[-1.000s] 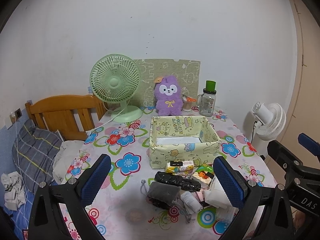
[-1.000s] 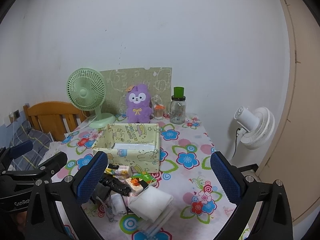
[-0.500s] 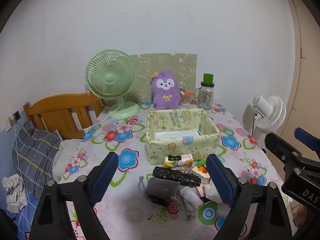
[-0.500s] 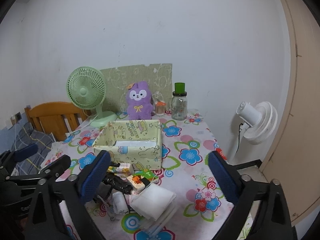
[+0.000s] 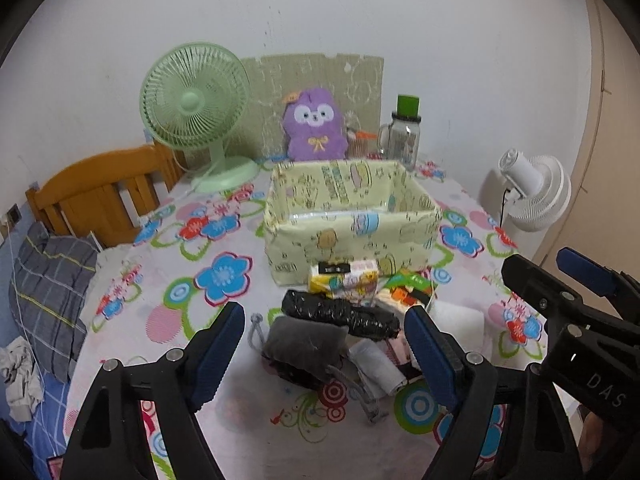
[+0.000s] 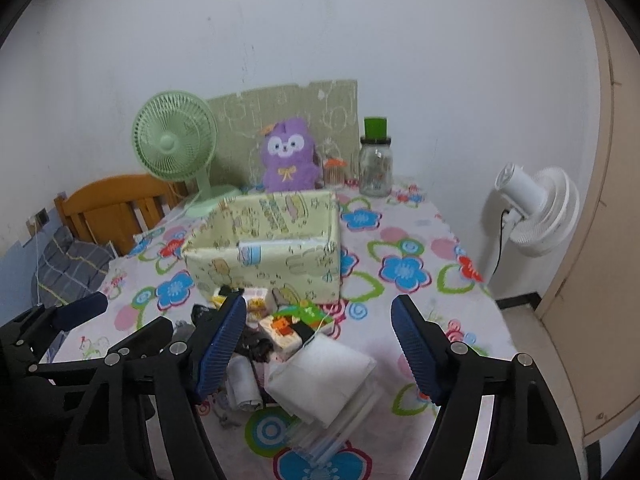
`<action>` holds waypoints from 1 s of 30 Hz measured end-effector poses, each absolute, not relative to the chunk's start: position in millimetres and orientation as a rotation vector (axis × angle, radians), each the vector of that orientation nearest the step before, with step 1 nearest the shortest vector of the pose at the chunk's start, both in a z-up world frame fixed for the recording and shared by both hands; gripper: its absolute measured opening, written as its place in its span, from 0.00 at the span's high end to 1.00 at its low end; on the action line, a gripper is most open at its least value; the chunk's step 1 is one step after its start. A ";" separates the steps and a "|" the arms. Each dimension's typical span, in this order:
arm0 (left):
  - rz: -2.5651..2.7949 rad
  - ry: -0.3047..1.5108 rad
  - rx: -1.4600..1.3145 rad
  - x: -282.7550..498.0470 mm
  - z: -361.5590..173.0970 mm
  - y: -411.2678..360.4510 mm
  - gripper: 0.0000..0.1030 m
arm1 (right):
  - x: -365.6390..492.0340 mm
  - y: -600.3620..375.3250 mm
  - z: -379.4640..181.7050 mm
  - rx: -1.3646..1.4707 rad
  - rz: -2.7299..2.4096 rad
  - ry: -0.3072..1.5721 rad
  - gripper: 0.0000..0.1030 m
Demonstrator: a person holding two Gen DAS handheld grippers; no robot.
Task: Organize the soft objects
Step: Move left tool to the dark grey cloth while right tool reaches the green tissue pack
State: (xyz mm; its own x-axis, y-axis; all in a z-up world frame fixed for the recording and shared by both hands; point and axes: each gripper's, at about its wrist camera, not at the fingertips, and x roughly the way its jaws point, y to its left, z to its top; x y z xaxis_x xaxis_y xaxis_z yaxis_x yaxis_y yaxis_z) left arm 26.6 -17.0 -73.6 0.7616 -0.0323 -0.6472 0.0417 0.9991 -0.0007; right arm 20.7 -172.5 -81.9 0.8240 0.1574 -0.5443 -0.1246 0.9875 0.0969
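A pile of soft things lies at the table's front: a grey drawstring pouch [image 5: 306, 340], a black rolled bundle [image 5: 340, 314], a yellow tissue pack [image 5: 344, 276], a white roll [image 5: 378, 368] and a white folded pad [image 6: 322, 376]. Behind them stands an open pale yellow patterned box [image 5: 352, 232], also in the right wrist view [image 6: 264, 264]. My left gripper [image 5: 324, 354] is open and empty, above the pouch. My right gripper [image 6: 318, 348] is open and empty, above the white pad.
At the table's back stand a green fan [image 5: 196, 104], a purple plush [image 5: 316, 126] and a glass jar with a green lid [image 5: 402, 136]. A wooden chair [image 5: 100, 196] is at the left. A white floor fan [image 6: 536, 208] stands at the right.
Both grippers have moved forward and down toward the pile. The things on the table have not moved.
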 end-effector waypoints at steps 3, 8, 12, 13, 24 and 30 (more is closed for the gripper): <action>-0.047 0.730 0.015 31.7 -83.5 -18.7 0.19 | 26.6 -171.7 -90.6 0.065 0.153 0.609 0.24; -0.058 0.767 0.008 41.2 -97.4 -19.1 0.19 | 38.0 -167.5 -101.0 0.060 0.151 0.645 0.24; -0.060 0.793 0.014 48.0 -106.4 -19.0 0.19 | 48.0 -158.6 -108.1 0.054 0.163 0.673 0.24; -0.056 0.800 0.013 49.7 -108.1 -18.2 0.19 | 49.7 -156.6 -109.1 0.051 0.166 0.676 0.24; -0.054 0.873 0.009 68.3 -130.6 -11.8 0.19 | 75.9 -136.5 -130.3 0.043 0.192 0.742 0.24; -0.044 0.917 -0.018 81.4 -144.0 -2.9 0.19 | 92.3 -128.2 -144.9 0.032 0.192 0.787 0.24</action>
